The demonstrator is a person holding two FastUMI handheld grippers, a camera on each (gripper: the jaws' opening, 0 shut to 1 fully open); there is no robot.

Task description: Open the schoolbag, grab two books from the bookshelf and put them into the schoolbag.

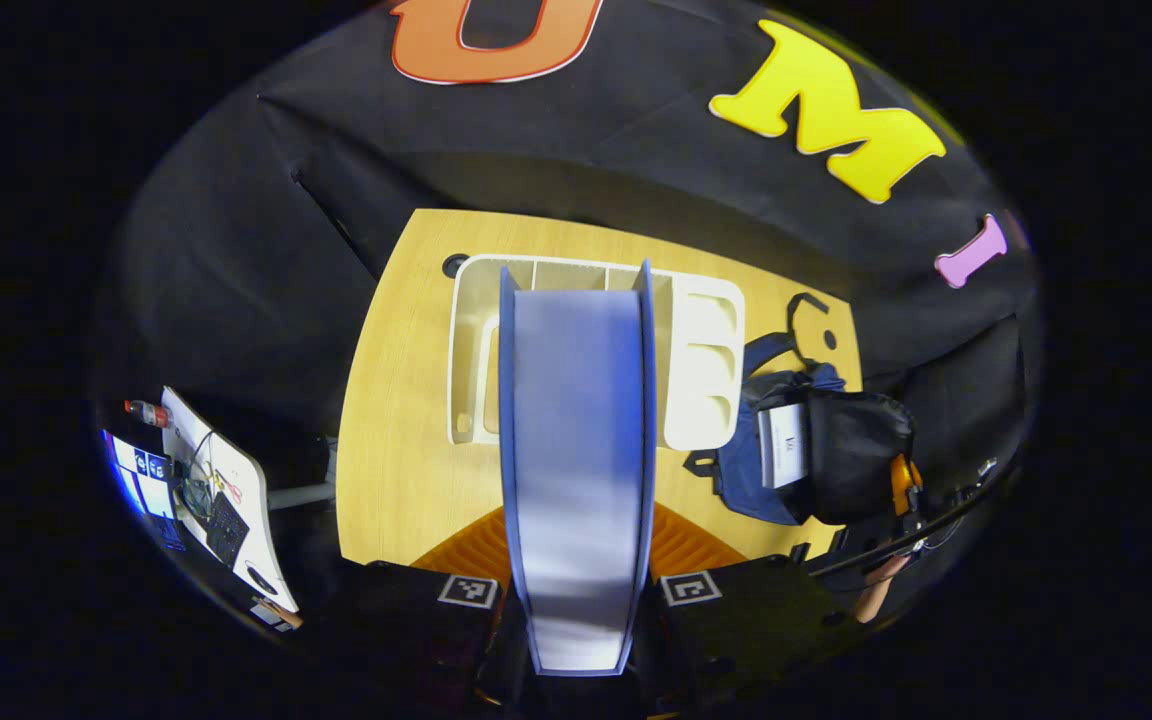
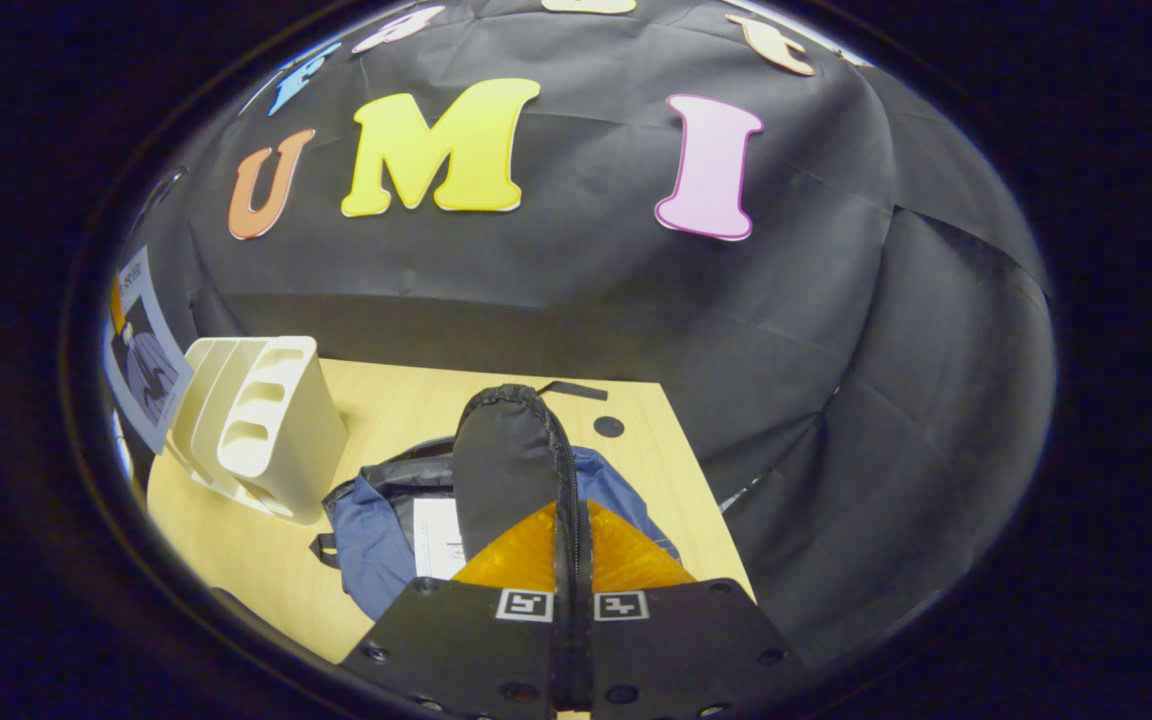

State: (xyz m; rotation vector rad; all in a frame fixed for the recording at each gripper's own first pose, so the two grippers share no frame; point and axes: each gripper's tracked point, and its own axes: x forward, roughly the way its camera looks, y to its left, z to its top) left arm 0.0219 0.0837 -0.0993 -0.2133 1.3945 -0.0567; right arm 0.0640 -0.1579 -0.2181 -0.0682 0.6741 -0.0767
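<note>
In the left gripper view we look down on a pale wooden table [image 1: 386, 440]. Our left gripper [image 1: 579, 640] has its fingers pinching a blue-covered book [image 1: 576, 450] by its lower end. The book stands on edge between them, its page edges facing the camera and its long axis running straight away from us toward the booth's wall. Behind it sits a white bookshelf [image 1: 706, 370] with slotted dividers. To the right of the bookshelf lies the schoolbag [image 1: 816, 450], blue with a black flap, open, with a white book [image 1: 784, 443] showing inside. At the left edge, off the table, a white side desk [image 1: 226, 490] carries a keyboard and cables.

The right gripper view gives what the other cannot show closely: our right gripper [image 2: 573, 640] has its fingers pressed together on the schoolbag's black flap [image 2: 506, 470], pinching the zip edge and holding the flap upright, its long axis pointing away toward the wall. Below it the blue body of the bag rests on the table, the white book visible in the opening. The bookshelf stands to the left, just beside the bag.
</note>
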